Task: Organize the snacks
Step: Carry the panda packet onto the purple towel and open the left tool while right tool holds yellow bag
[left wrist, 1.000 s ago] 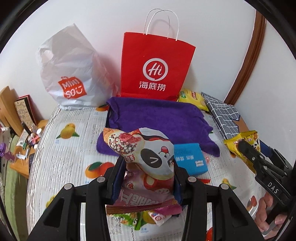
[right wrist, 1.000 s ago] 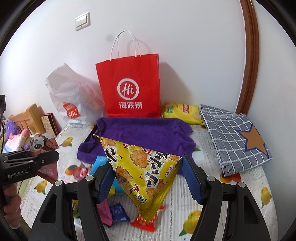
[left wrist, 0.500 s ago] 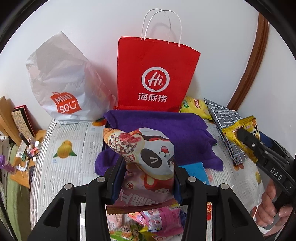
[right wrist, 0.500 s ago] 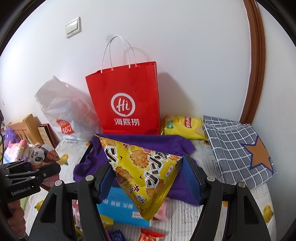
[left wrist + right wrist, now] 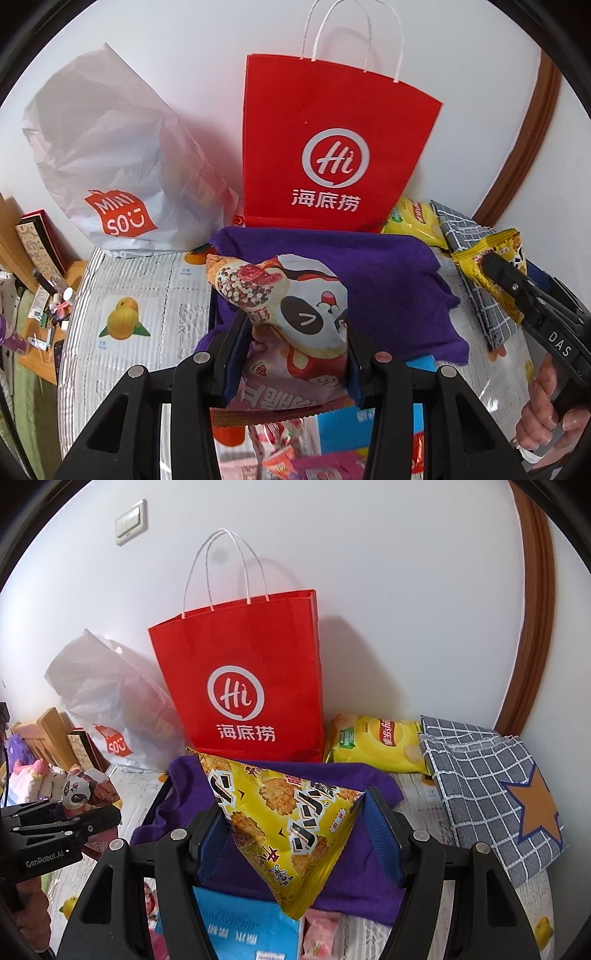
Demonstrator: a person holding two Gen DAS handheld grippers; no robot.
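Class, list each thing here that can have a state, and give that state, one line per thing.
Left gripper: shut on pink panda snack bag
Right gripper: shut on yellow cracker bag
Red paper carrier bag: upright against wall
Yellow chip packet: lying flat
Purple cloth: spread out

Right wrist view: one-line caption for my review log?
Right gripper holds a yellow snack bag above the purple cloth, facing the red paper bag.

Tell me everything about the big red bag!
The red bag looks like paper, with two white twisted-cord handles and a white round "Hi" logo above white Chinese characters. It stands upright and open-topped against the white wall. A white plastic bag sits beside it, a yellow chip bag on the other side, and a purple cloth lies before it.
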